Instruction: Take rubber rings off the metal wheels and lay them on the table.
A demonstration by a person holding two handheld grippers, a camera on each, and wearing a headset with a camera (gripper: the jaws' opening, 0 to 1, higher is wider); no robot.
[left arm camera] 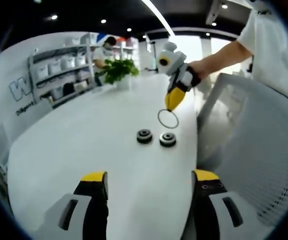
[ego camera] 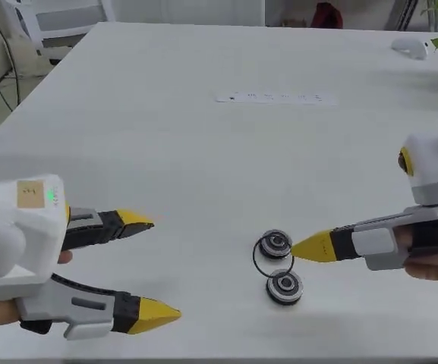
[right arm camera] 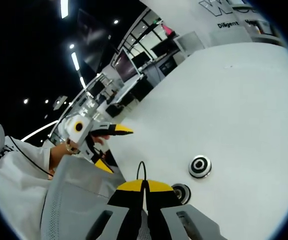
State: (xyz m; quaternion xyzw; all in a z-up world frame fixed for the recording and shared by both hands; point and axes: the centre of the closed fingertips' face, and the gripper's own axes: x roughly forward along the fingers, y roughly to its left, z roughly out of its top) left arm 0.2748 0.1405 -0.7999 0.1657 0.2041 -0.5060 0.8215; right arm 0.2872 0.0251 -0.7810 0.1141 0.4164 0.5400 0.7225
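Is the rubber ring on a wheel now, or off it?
Off. In the left gripper view the rubber ring hangs from the shut right gripper, clear of both wheels.

Left tongs [ego camera: 164,267]: white housing, tan label, green light glowing, black mid-sections, pointed yellow tips. Right tongs [ego camera: 298,247] match: pale grey body, black band, yellow point, black strap [ego camera: 431,233] at the rear. White short sleeve [left arm camera: 256,32] on the person.

White table [ego camera: 165,152], two metal wheels [ego camera: 285,286]
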